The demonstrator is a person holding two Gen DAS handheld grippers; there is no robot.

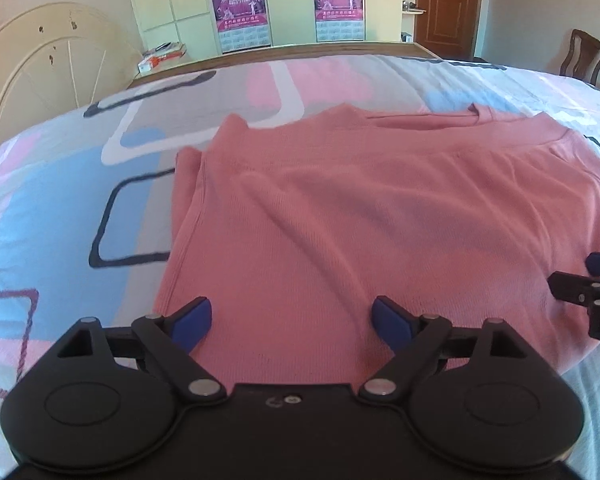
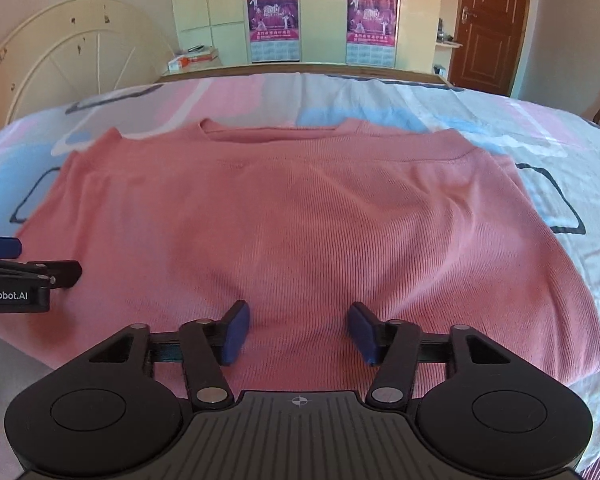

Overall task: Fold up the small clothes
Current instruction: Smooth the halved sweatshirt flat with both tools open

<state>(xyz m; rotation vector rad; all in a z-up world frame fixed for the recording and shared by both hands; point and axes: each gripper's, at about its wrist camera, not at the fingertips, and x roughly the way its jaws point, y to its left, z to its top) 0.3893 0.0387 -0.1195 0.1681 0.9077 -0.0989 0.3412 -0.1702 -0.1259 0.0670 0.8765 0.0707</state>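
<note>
Right wrist: pink shirt (image 2: 300,216) on bed (image 2: 520,128)

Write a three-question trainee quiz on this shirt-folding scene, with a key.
1. True or false: the left claw is shut on the pink shirt.
2. The shirt's neckline lies: A) nearest the claws B) at the far edge C) hidden
3. Fill in: the shirt rests on a patterned ___.

Key: 1 false, both the left claw and the right claw are open over the near hem; 2 B; 3 bedsheet.
</note>
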